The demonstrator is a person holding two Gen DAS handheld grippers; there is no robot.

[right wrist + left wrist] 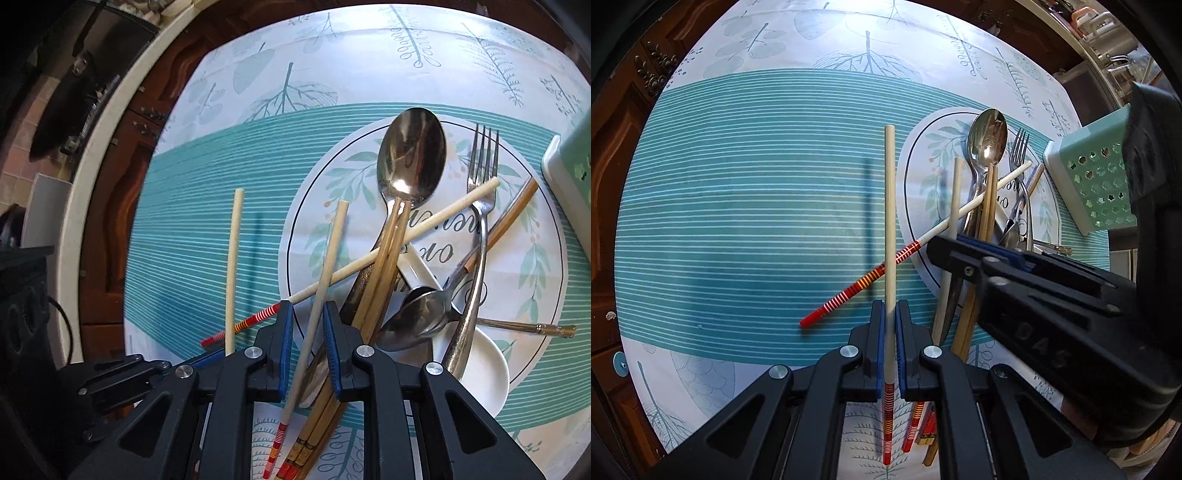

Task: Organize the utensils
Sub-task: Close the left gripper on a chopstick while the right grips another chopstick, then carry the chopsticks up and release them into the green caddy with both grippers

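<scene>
Cream chopstick is clamped lengthwise by the left fingers, tip pointing away, while another chopstick stands loosely between the parted right fingers, above the desk.

Chopsticks, spoons, fork piled crosswise on tablecloth

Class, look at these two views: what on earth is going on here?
A person with a gripper in each hand is sorting utensils. The left gripper is shut on a pale wooden chopstick with a red striped end. The right gripper straddles a matching chopstick, pads not yet touching it. Spoons, a steel fork and brown chopsticks lie piled on the round leaf-print placemat; a mint perforated basket waits beside it.
</scene>
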